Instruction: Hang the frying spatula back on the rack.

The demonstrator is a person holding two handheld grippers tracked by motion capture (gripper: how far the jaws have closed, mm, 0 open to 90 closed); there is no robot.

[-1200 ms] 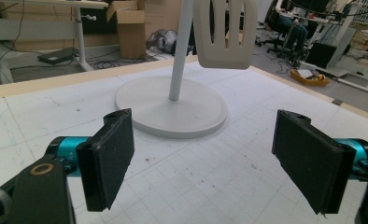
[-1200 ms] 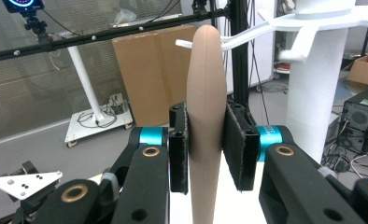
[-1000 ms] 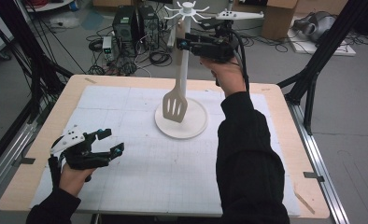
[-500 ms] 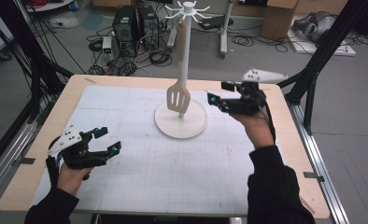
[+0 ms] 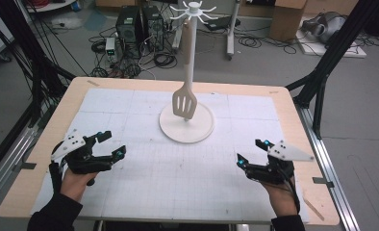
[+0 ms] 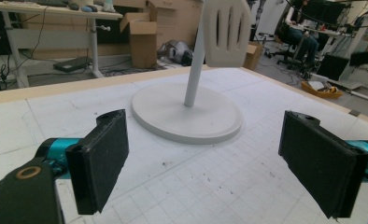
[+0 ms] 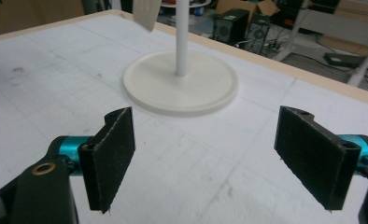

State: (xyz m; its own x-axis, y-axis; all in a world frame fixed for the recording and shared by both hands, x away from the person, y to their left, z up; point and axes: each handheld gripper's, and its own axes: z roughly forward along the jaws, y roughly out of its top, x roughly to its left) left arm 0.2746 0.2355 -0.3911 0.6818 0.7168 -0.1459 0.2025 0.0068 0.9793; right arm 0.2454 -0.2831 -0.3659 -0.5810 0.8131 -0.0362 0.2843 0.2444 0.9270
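The spatula (image 5: 184,103) is hanging from the stand (image 5: 186,126) at twelve o'clock, while the left gripper (image 5: 111,146) and right gripper (image 5: 249,153), jaws just widening, are gaping empty.

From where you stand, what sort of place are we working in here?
Most likely a lab or workshop test bench. The gridded table stands inside a black frame, with computer towers and loose cables on the floor behind it, and cardboard boxes beside desks.

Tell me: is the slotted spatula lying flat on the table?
No, the spatula hangs from the rack beside its pole, above the round base.
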